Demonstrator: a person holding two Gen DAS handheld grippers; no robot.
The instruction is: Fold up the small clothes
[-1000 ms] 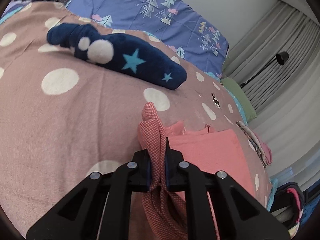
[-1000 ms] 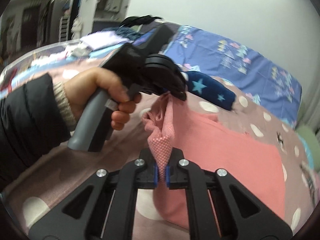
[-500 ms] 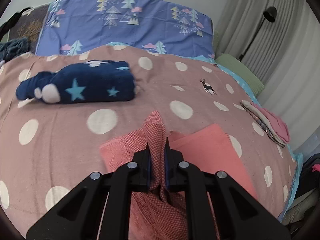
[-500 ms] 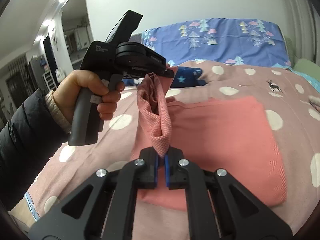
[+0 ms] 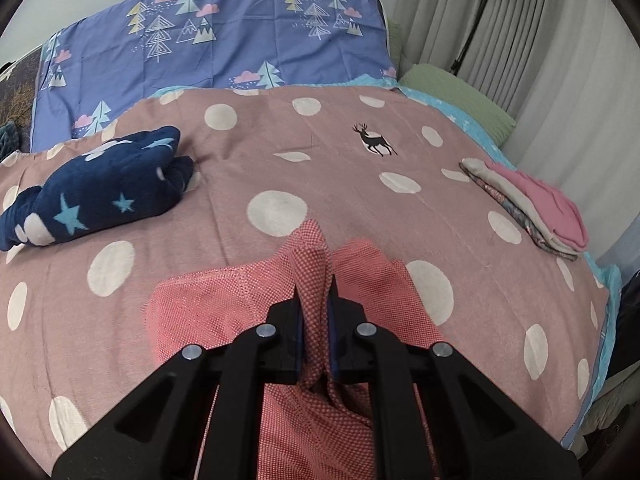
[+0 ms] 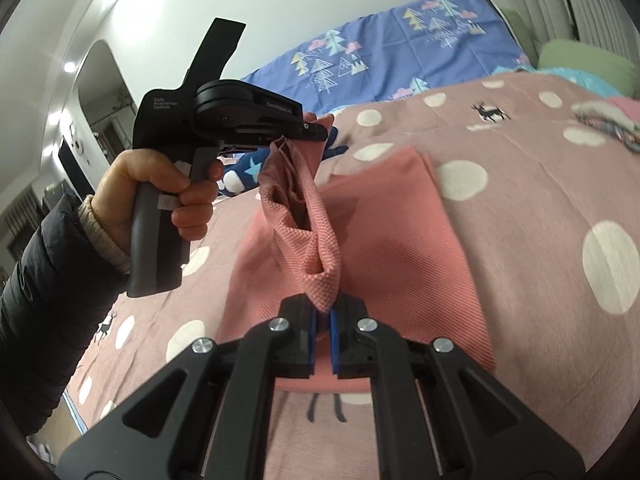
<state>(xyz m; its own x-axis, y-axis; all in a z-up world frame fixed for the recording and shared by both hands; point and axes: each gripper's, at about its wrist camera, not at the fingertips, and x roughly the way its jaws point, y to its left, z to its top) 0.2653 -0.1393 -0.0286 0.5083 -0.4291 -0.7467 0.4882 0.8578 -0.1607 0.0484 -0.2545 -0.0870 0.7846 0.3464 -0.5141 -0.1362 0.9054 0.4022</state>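
1. The left gripper (image 5: 315,312) is closed tight on a bunched edge of the salmon-pink, waffle-textured knit garment (image 6: 404,240). The fabric fills the gap between its black fingers and spills out above and below them. In the right wrist view the same gripper (image 6: 310,130) holds that edge lifted above the bed.

2. The right gripper (image 6: 323,312) is also closed, pinching a folded corner of the same garment right at its blue-padded tips. Only a small nub of cloth sits in that grip, so it looks the weaker of the two holds.

3. The rest of the garment lies flat on the dusty-pink bedspread with white polka dots (image 5: 280,152), near the bedspread's front edge. The raised strip hangs slack between the two grippers.

4. To fold well, both grippers should probably pull slightly apart first, so the lifted edge is straight rather than sagging.

5. The edge should then travel across the flat part at an even height and meet the opposite edge squarely.

6. Neither grip should loosen until the cloth rests on the layer below.

7. The rolled navy fleece blanket with stars (image 5: 100,196) towards the bedspread's far left, and the folded stack of grey and pink clothes (image 5: 532,212) by its right edge, are well apart from the work.
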